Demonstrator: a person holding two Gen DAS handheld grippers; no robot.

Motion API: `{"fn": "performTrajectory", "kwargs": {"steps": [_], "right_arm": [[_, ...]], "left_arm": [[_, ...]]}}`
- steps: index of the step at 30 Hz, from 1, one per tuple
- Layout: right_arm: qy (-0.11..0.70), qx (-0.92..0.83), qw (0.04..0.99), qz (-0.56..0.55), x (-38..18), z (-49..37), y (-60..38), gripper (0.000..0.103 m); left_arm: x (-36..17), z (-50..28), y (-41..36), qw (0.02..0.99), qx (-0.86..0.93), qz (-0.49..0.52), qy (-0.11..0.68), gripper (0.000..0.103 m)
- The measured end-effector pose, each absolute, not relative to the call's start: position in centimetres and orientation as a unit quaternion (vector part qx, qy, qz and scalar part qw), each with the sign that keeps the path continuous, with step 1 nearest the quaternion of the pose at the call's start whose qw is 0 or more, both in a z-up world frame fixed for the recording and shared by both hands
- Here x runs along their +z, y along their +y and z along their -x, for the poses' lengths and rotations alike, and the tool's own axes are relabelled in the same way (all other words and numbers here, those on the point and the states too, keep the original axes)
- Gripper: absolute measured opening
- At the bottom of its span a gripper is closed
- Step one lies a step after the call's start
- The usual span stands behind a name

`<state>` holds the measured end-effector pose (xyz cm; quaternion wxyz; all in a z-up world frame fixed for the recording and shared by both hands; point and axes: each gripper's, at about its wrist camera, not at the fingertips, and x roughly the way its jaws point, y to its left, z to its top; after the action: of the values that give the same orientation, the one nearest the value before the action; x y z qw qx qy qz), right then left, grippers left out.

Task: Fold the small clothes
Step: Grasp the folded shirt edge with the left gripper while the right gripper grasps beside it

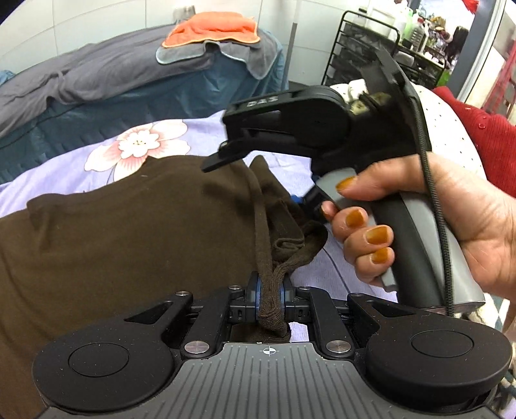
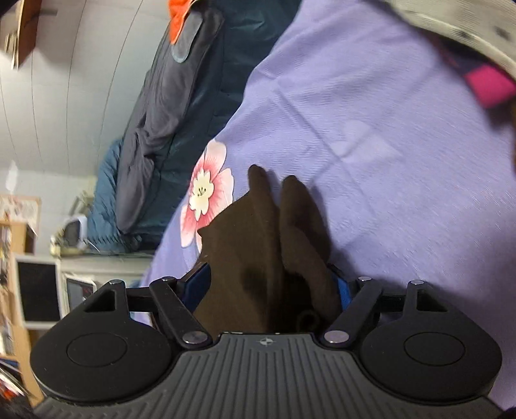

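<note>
Brown garment (image 1: 122,232) spread on lilac flowered sheet (image 1: 200,135). Left gripper (image 1: 270,291) nearly closed, pinching bunched strap of garment. Right gripper (image 2: 271,283) spread wide, brown cloth lying between jaws; grip not discernible. Right hand (image 1: 429,222) on handle.

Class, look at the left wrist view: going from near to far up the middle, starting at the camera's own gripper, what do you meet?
left gripper pinching a strap → brown garment → purple floral sheet → teal bedding → orange towel
</note>
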<state>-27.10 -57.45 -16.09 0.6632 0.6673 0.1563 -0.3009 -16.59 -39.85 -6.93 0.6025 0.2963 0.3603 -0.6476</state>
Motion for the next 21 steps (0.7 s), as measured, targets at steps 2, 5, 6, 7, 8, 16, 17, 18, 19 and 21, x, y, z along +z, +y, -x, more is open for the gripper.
{"fn": "performTrajectory", "kwargs": {"steps": [2,5,6,7,8,16,17,18,19,21], "right_arm": [[0.178,-0.305,0.676,-0.646,-15.7,26.4,-57.5,0.073],[0.219,-0.323,0.688,-0.612,-15.5,26.2,-57.3,0.041],[0.223,-0.325,0.688,-0.61,-15.7,26.4,-57.3,0.032],[0.219,-0.323,0.684,-0.616,-16.0,26.9,-57.4,0.028],[0.212,-0.32,0.677,-0.628,-16.4,27.5,-57.5,0.023],[0.211,-0.338,0.677,-0.619,-14.6,26.9,-56.7,0.016],[0.205,-0.339,0.68,-0.617,-14.0,26.5,-56.5,0.015],[0.199,-0.338,0.684,-0.615,-13.2,26.2,-56.4,0.015],[0.194,-0.337,0.688,-0.613,-12.4,25.9,-56.3,0.015],[0.176,-0.326,0.7,-0.61,-10.6,25.0,-56.0,0.015]], "left_arm": [[-7.1,16.6,-39.9,0.604,-0.644,-0.298,0.362,0.044],[-7.4,16.5,-39.9,0.606,-0.638,-0.298,0.37,0.044],[-7.5,16.4,-39.9,0.607,-0.635,-0.299,0.372,0.044],[-7.6,16.4,-39.9,0.608,-0.633,-0.3,0.374,0.044],[-7.7,16.4,-39.9,0.61,-0.63,-0.301,0.375,0.044],[-6.2,15.5,-38.8,0.628,-0.627,-0.262,0.38,0.044],[-5.5,14.9,-38.4,0.633,-0.626,-0.249,0.382,0.044],[-4.7,14.1,-38.0,0.639,-0.625,-0.234,0.383,0.044],[-3.9,13.2,-37.4,0.645,-0.624,-0.217,0.384,0.044],[-2.5,11.4,-36.5,0.656,-0.62,-0.194,0.384,0.044]]}}
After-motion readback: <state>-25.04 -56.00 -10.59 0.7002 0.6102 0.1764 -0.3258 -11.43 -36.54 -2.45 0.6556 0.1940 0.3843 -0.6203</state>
